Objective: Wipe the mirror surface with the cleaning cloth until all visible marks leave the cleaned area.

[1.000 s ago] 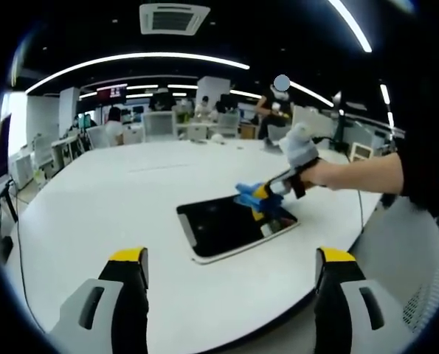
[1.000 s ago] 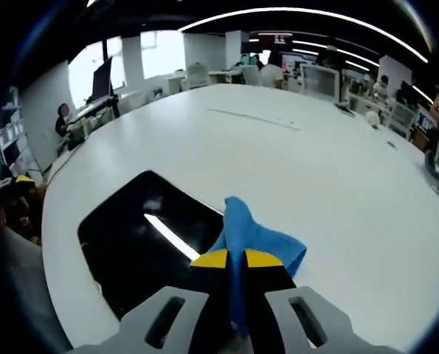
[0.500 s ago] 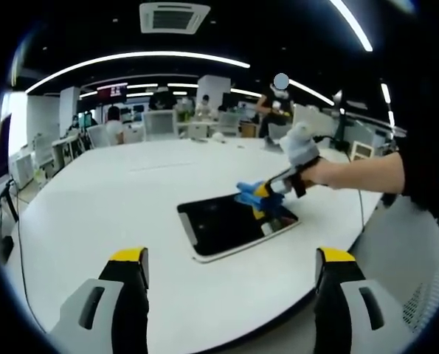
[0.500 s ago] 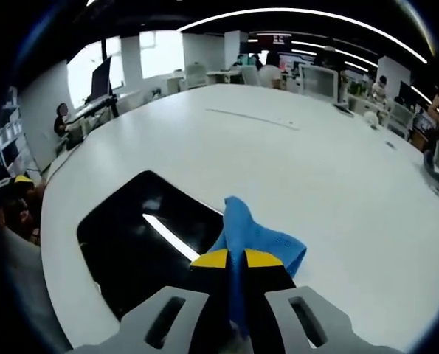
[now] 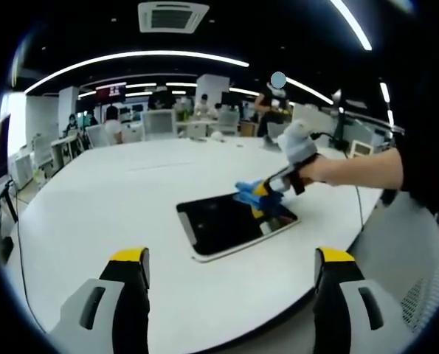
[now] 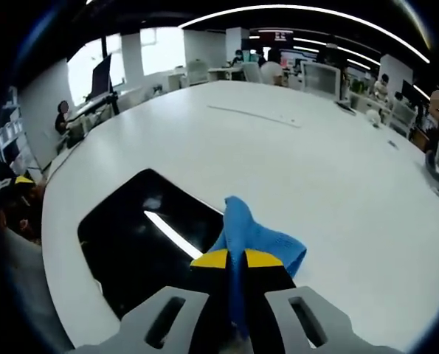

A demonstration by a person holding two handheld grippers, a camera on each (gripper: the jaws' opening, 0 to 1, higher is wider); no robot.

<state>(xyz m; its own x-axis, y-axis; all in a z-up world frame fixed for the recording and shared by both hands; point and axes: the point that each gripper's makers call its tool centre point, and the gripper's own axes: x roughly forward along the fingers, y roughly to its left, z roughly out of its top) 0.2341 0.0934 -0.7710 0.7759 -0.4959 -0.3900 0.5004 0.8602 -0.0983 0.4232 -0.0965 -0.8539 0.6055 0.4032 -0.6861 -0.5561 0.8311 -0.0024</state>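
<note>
A dark rectangular mirror (image 5: 230, 223) with a white frame lies flat on the big white table (image 5: 108, 199). In the right gripper view the mirror (image 6: 142, 240) reflects a ceiling light strip. My right gripper (image 6: 236, 259) is shut on a blue cleaning cloth (image 6: 252, 236), which rests at the mirror's right edge. In the left gripper view that right gripper (image 5: 262, 193) with the blue cloth (image 5: 247, 189) sits at the mirror's far right corner, held by a gloved hand (image 5: 299, 147). My left gripper (image 5: 230, 259) stands open, well short of the mirror, nothing between its jaws.
The table's near edge (image 5: 278, 332) curves just beyond my left jaws. Desks, chairs and several people (image 5: 271, 103) fill the office behind the table. A thin white strip (image 6: 252, 115) lies on the far tabletop. A seated person (image 6: 63, 114) is at the left.
</note>
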